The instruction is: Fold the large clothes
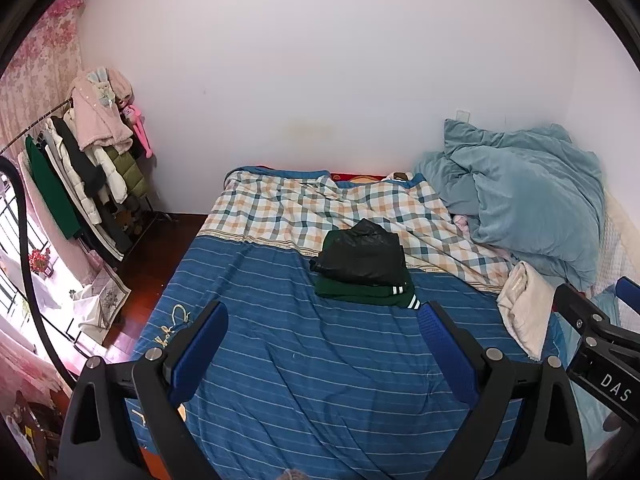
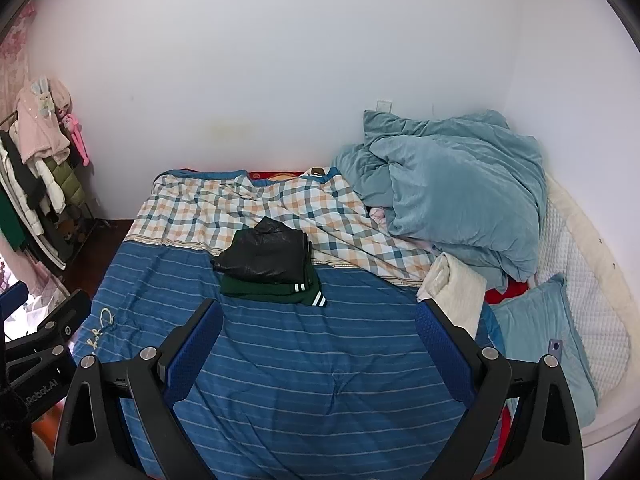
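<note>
A folded black jacket (image 1: 362, 254) lies on top of a folded dark green garment with white cuff stripes (image 1: 368, 292), stacked in the middle of the bed. The stack also shows in the right wrist view, black (image 2: 264, 256) over green (image 2: 272, 290). My left gripper (image 1: 322, 316) is open and empty, held above the blue striped bedspread (image 1: 280, 344), nearer than the stack. My right gripper (image 2: 318, 316) is open and empty beside it, also short of the stack. Each gripper shows at the edge of the other's view.
A crumpled light blue duvet (image 2: 452, 188) fills the far right of the bed, with a cream blanket (image 2: 456, 292) and a blue pillow (image 2: 536, 340) near it. A plaid sheet (image 2: 248, 208) covers the far end. A clothes rack (image 1: 84, 168) stands at the left wall.
</note>
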Action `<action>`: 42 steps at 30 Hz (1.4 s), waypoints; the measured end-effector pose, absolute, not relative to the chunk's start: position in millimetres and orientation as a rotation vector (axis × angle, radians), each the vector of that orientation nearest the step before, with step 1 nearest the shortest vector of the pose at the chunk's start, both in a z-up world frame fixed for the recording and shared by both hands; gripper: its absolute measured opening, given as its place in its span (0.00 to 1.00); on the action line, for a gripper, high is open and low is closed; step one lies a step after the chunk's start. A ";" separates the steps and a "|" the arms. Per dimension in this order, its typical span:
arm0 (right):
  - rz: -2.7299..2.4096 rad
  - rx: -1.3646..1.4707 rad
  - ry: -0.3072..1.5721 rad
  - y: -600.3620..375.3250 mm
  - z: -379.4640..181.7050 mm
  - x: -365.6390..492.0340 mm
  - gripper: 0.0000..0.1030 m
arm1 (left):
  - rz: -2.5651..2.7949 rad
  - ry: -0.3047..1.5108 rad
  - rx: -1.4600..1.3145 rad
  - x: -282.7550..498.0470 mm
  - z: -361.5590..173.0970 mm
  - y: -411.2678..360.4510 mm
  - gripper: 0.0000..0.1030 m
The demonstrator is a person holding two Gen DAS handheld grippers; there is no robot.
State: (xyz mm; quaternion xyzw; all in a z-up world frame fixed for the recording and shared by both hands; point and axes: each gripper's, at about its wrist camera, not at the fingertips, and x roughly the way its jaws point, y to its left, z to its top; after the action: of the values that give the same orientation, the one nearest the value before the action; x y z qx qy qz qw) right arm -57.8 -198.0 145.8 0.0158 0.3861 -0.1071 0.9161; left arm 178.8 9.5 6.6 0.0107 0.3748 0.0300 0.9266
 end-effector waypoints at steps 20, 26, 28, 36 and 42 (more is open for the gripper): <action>-0.227 0.041 0.792 -199.5 147.0 -59.3 0.95 | 0.054 0.760 0.021 183.1 10.8 10.7 0.95; -0.231 0.043 0.792 -199.1 147.8 -61.5 0.95 | 0.055 0.758 0.019 180.8 11.4 12.3 0.95; -0.229 0.044 0.790 -199.1 148.7 -60.7 0.95 | 0.056 0.755 0.016 179.3 12.6 13.1 0.95; -0.231 0.045 0.790 -199.0 147.9 -62.6 0.96 | 0.062 0.746 0.017 176.8 15.7 12.7 0.95; -0.233 0.046 0.789 -198.4 147.1 -64.6 0.96 | 0.060 0.744 0.016 176.0 16.9 12.9 0.95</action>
State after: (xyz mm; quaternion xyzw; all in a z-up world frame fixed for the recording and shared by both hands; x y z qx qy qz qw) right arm -64.6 -198.4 147.1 0.0225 0.3833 -0.1133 0.9164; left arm 176.0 12.9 16.9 0.0079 0.3633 0.0294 0.9312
